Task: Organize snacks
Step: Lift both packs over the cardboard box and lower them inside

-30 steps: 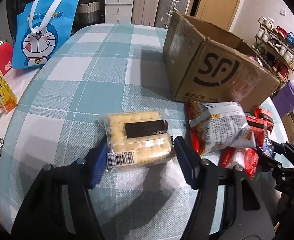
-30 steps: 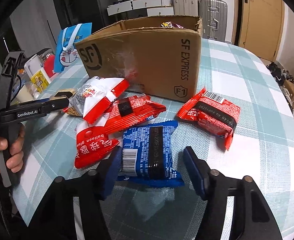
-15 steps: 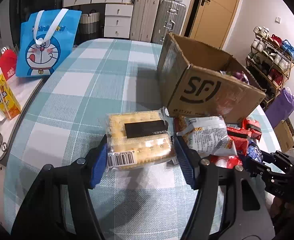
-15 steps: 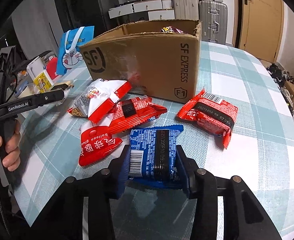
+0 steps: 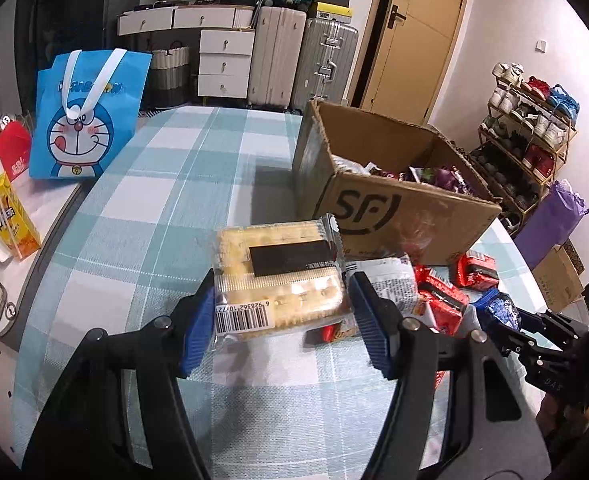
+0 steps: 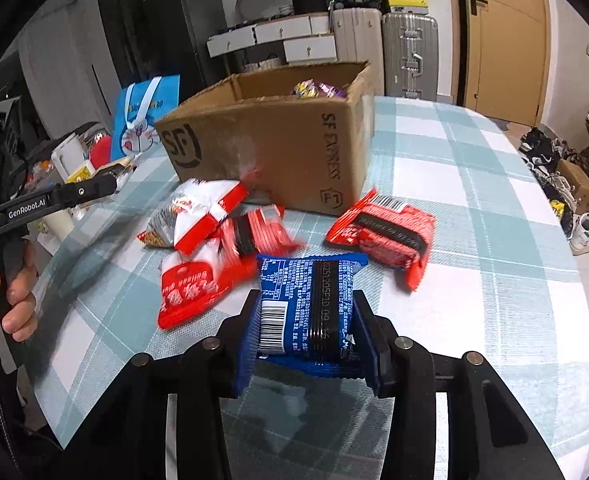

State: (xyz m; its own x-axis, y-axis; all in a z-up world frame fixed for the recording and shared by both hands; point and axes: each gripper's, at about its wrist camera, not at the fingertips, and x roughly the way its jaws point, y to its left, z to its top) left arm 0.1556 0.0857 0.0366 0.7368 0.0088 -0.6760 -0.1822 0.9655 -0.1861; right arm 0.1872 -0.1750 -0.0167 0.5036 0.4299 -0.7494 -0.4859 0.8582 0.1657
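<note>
White drawers, suitcases, wooden door, shoe rack.

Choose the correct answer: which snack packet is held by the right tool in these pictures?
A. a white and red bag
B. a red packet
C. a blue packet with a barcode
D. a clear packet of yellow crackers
C: in the right wrist view, the right tool is closed on the blue packet, its pads pressing both sides.
</note>
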